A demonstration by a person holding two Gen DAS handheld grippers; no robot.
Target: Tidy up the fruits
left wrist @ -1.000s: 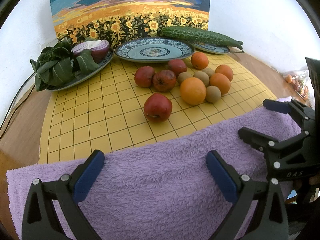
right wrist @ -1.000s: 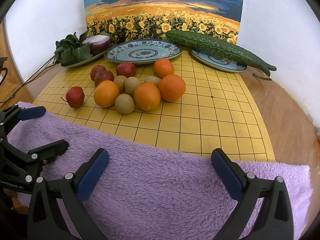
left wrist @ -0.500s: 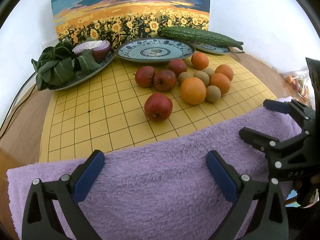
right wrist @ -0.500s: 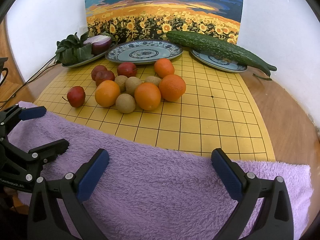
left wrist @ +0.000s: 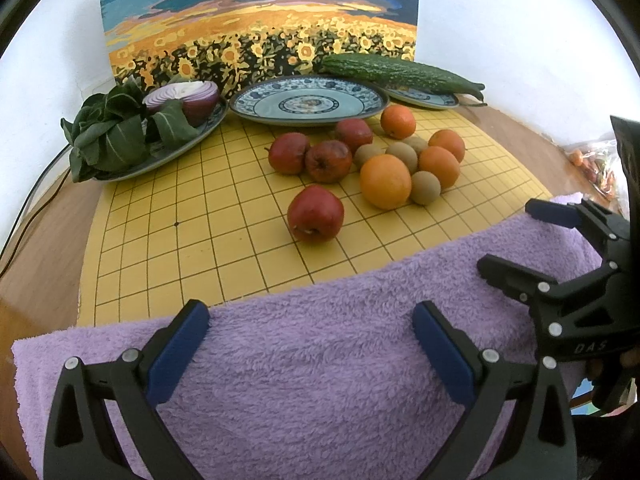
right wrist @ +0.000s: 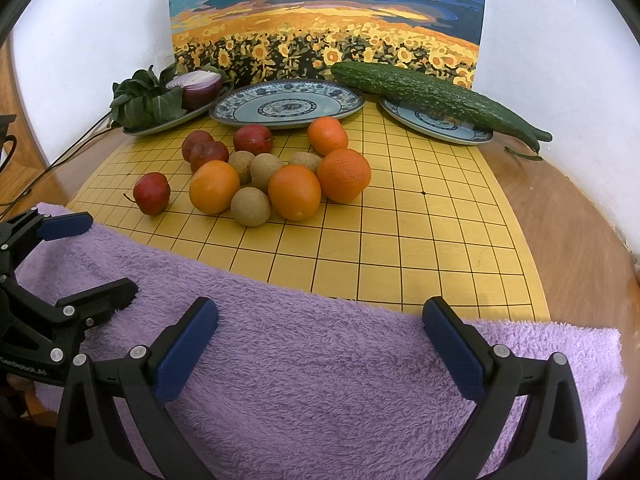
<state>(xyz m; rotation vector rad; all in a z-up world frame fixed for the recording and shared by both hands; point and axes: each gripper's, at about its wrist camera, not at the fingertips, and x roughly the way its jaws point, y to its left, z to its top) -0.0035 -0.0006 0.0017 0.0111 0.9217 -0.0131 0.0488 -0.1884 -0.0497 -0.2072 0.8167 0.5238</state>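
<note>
On the yellow grid board lie several red apples, oranges and kiwis in a loose cluster. One apple lies apart, nearest the towel. An orange and a kiwi front the cluster. An empty blue patterned plate stands behind. My left gripper is open over the purple towel, holding nothing. My right gripper is open too, beside it.
A plate with leafy greens and half a red onion stands back left. A long cucumber lies across a plate back right. A sunflower painting leans on the white wall. A cable runs at the left.
Both grippers have crept slightly forward toward the fruit; the fruit has not moved and both stay open.
</note>
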